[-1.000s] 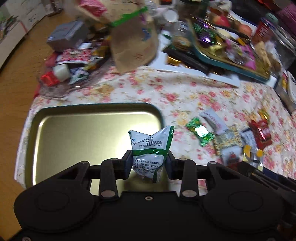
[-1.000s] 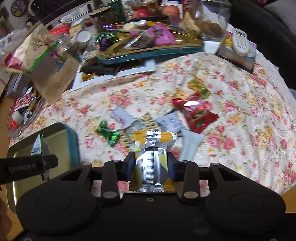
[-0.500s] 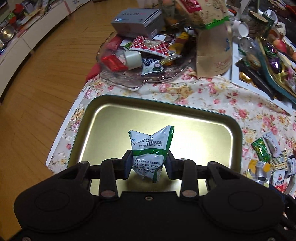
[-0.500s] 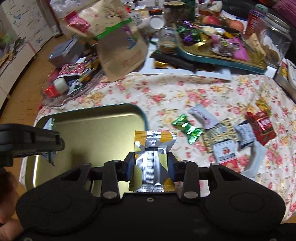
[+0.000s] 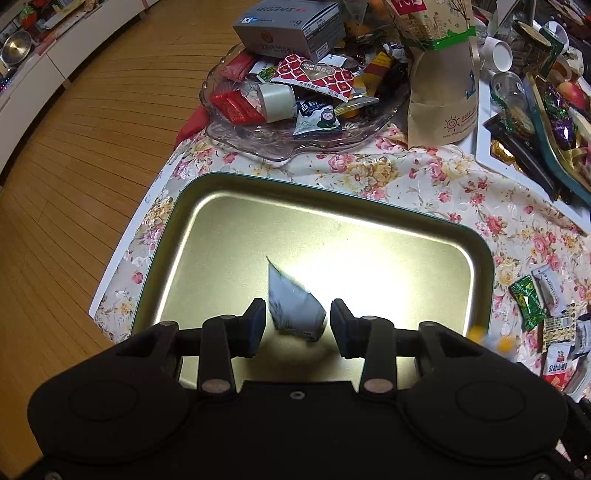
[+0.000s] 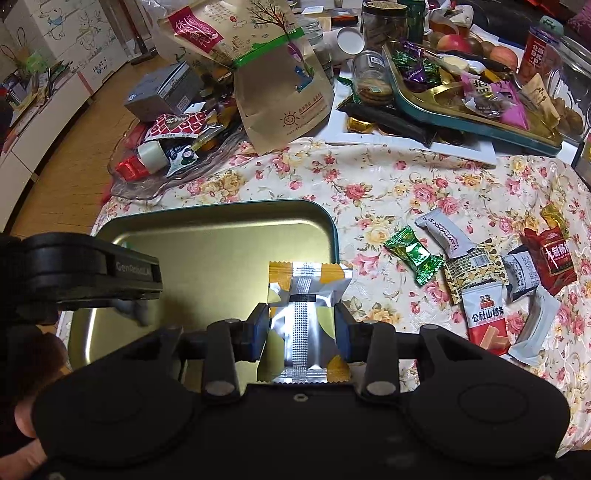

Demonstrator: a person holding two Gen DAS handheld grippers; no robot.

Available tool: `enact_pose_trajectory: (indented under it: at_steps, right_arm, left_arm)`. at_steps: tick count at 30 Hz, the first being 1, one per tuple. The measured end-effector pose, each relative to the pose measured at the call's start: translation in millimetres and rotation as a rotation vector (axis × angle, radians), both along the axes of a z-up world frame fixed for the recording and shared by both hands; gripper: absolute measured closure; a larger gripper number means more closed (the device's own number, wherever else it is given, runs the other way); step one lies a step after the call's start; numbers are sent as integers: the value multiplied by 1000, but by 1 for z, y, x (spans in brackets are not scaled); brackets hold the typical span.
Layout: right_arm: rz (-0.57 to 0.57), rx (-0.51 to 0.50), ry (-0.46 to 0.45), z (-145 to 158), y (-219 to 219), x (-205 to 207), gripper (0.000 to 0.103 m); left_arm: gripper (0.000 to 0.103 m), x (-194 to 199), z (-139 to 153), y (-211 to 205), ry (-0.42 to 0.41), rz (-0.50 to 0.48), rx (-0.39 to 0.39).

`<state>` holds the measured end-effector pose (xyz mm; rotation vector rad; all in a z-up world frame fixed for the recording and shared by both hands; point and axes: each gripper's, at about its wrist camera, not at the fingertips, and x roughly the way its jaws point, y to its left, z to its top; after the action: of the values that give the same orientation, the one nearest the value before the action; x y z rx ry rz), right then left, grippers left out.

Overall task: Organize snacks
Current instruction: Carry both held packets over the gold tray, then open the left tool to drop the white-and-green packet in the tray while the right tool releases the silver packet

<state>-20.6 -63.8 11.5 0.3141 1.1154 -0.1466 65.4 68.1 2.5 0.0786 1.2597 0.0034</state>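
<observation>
My left gripper (image 5: 298, 314) hangs over the gold metal tray (image 5: 229, 236) with its jaws opening. A white-and-green snack packet (image 5: 288, 302), blurred, sits loose between the pads with a gap on each side. My right gripper (image 6: 303, 325) is shut on a silver-and-yellow snack packet (image 6: 303, 295) above the tray's (image 6: 221, 240) right edge. The right wrist view shows the left gripper (image 6: 147, 284) from the side, over the tray's left part. Several loose snacks lie on the floral cloth to the right, among them a green candy (image 6: 413, 254) and a red packet (image 6: 554, 258).
Behind the tray stands a glass dish (image 5: 295, 147) piled with packets, a grey box (image 5: 288, 29) and a brown paper bag (image 5: 443, 103). A teal tray of sweets (image 6: 461, 110) fills the back right. The table edge and wooden floor (image 5: 74, 184) lie to the left.
Both grippers have swung left over the gold tray. The left jaws have parted, and the white-and-green packet has slipped free and tilted between them. The right grip is unchanged.
</observation>
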Motion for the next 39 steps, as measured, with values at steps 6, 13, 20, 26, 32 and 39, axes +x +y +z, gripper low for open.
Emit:
enact_pose_trajectory:
  at_steps: [6,13,20,26,32,39]
  right_arm:
    - [42,8,-30,6,7,-1,59]
    - [25,-1,1,0,4,0,59]
    - [12,-11,17,-3,2,0,59]
    - [11,-15,30,-5,1,0,59]
    - [9,-26,33,-5,-2,-1,59]
    - [-20,-40,41,-6,-15,-5,58]
  left_arm:
    - [55,0,0,0,0,14,15]
    - [55,1,-4,1,22,11,27]
    - [55,-1,-6,-5,35,-13,34]
    - [55,-2,-6,-9,33,-23,51]
    - [55,-5,-5,-14,29,-38,54]
    - [55,-8,-2,-25,21,-70,55]
